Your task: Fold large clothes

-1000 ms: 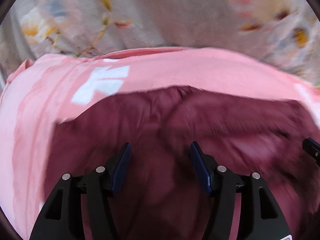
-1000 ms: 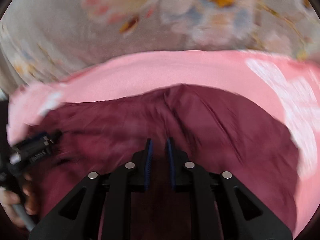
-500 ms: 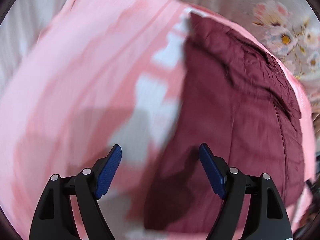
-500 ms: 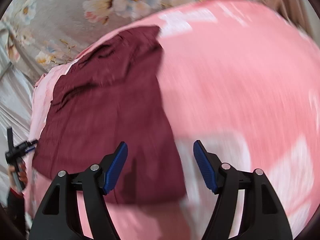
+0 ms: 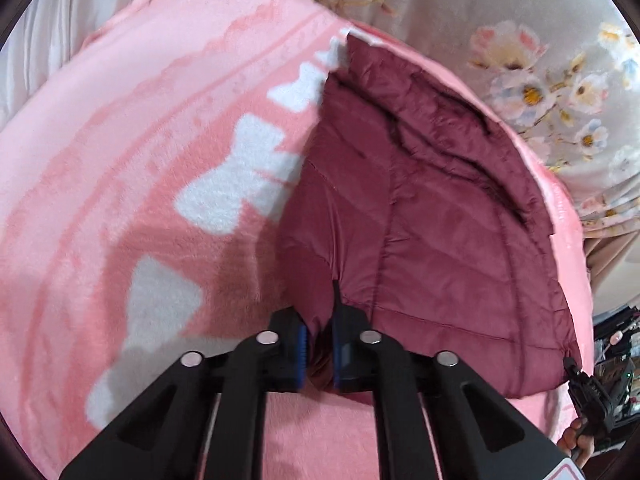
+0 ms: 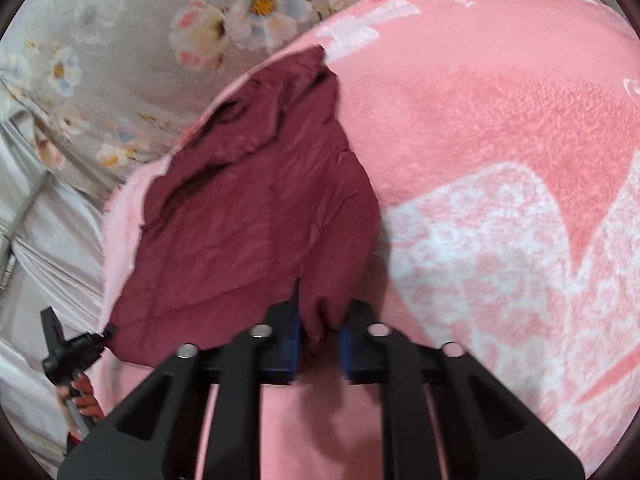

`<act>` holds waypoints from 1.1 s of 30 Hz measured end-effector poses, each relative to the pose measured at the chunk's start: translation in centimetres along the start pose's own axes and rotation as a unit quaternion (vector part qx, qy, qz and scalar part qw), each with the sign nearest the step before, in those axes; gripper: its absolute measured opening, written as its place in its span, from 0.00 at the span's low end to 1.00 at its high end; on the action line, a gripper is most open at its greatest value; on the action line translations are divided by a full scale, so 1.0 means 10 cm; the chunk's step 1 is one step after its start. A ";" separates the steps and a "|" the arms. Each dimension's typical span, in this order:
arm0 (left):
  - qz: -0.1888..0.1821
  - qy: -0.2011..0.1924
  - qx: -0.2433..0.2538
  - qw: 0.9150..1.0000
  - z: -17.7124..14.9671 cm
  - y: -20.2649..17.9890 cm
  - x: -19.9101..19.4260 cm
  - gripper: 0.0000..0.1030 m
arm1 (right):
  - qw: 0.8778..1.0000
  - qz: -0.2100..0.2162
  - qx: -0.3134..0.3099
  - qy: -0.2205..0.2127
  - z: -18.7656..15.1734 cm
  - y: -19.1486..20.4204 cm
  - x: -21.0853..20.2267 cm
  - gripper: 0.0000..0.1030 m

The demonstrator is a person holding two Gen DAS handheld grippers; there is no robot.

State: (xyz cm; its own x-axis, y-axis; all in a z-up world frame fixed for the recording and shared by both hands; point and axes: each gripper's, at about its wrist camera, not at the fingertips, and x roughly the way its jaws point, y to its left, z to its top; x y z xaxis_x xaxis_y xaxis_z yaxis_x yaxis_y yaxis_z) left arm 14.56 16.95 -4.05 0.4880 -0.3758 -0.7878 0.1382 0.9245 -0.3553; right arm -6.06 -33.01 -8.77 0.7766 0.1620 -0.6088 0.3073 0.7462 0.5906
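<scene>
Maroon quilted fabric fills the middle of both views: a padded jacket (image 5: pixel 432 216) lies spread on a pink fleece blanket (image 5: pixel 132 168) printed with white bow shapes. Behind the blanket is a grey sheet with pale flowers (image 5: pixel 532 80).

From the left wrist camera, the left claw (image 5: pixel 319 354) is clamped on the jacket's near edge at its left corner. Its blue pads sit close together with a bunched fold of maroon cloth pinched between them. The jacket runs up and away to the right from that grip, its stitched seams showing, with a rumpled darker fold along the far side. At the lower right edge of this view, the other tool is partly visible, held by fingers, just beside the jacket's near right corner.

From the right wrist camera, the right claw (image 6: pixel 319 350) is likewise closed on a gathered lump of the jacket (image 6: pixel 256 216) at its near right corner, cloth squeezed between the blue pads. The jacket stretches up and to the left from there, over the pink blanket (image 6: pixel 500 128), which shows large white patterning on the right. At the lower left of this view, a black tool held by a hand with red nails (image 6: pixel 82 398) meets the jacket's opposite near corner.

Both near corners of the jacket are thus gripped, one per claw, while the rest rests on the blanket.
</scene>
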 end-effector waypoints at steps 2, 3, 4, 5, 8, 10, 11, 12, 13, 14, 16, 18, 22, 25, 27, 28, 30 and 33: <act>-0.004 -0.018 0.014 1.000 -0.03 -0.04 -0.20 0.03 | 0.999 0.025 -0.015 -0.021 -0.03 0.07 -0.25 0.04; -0.009 -0.029 0.021 0.999 -0.06 -0.05 -0.37 0.03 | 0.999 0.035 -0.020 -0.029 -0.05 0.08 -0.38 0.04; -0.015 -0.037 0.026 0.999 -0.09 -0.07 -0.52 0.03 | 0.998 0.044 -0.025 -0.038 -0.08 0.09 -0.51 0.04; -0.023 -0.045 0.030 0.998 -0.13 -0.08 -0.67 0.03 | 0.996 0.054 -0.038 -0.051 -0.14 0.15 -0.72 0.03; -0.042 -0.069 0.032 0.996 -0.31 -0.09 -1.21 0.02 | 0.991 0.068 -0.071 -0.087 -0.28 0.31 -1.27 0.03; -0.060 -0.086 0.023 0.994 -0.45 -0.05 -1.61 0.02 | 0.987 0.076 -0.087 -0.108 -0.33 0.42 -1.58 0.03; -0.069 -0.098 0.017 0.993 -0.49 -0.04 -1.80 0.02 | 0.985 0.081 -0.095 -0.120 -0.35 0.47 -1.74 0.03; -0.078 -0.109 0.013 0.991 -0.50 -0.03 -1.95 0.02 | 0.981 0.084 -0.103 -0.137 -0.34 0.56 -1.91 0.03; -0.088 -0.125 0.011 0.988 -0.50 -0.04 -2.11 0.02 | 0.979 0.090 -0.107 -0.151 -0.30 0.62 -2.03 0.03; -0.092 -0.137 0.012 0.986 -0.48 -0.06 -2.21 0.02 | 0.975 0.098 -0.107 -0.167 -0.24 0.69 -2.13 0.03; -0.098 -0.166 0.026 0.981 -0.36 -0.20 -2.42 0.02 | 0.970 0.107 -0.105 -0.192 -0.10 0.79 -2.21 0.03; -0.090 -0.188 0.049 0.977 -0.19 -0.39 -2.48 0.02 | 0.965 0.114 -0.102 -0.213 0.12 0.90 -2.19 0.03; -0.062 -0.199 0.062 0.976 0.35 -0.70 -2.23 0.02 | 0.962 0.087 -0.096 -0.242 0.69 1.07 -1.85 0.03; -0.008 -0.198 0.069 0.978 0.81 -0.92 -1.84 0.03 | 0.968 0.060 -0.069 -0.235 1.12 1.11 -1.40 0.03; 0.035 -0.190 0.083 0.978 1.09 -1.06 -1.48 0.03 | 0.973 0.040 -0.049 -0.223 1.36 1.07 -0.99 0.03; 0.050 -0.181 0.084 0.979 1.20 -1.10 -1.28 0.03 | 0.975 0.022 -0.043 -0.216 1.46 1.05 -0.76 0.03; 0.077 -0.153 0.086 0.981 1.43 -1.11 -0.83 0.03 | 0.979 -0.009 -0.035 -0.201 1.58 1.00 -0.35 0.03; 0.111 -0.111 0.076 0.985 1.63 -1.04 -0.21 0.03 | 0.984 -0.047 -0.018 -0.169 1.66 0.86 0.26 0.03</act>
State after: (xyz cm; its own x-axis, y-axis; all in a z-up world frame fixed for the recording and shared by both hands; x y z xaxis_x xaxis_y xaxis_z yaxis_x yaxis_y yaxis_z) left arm 26.12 9.16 9.48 0.6954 -0.1557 -0.7016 0.1261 0.9875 -0.0941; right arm 7.75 -36.92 3.49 0.8863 -0.1280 -0.4450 0.3709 0.7716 0.5168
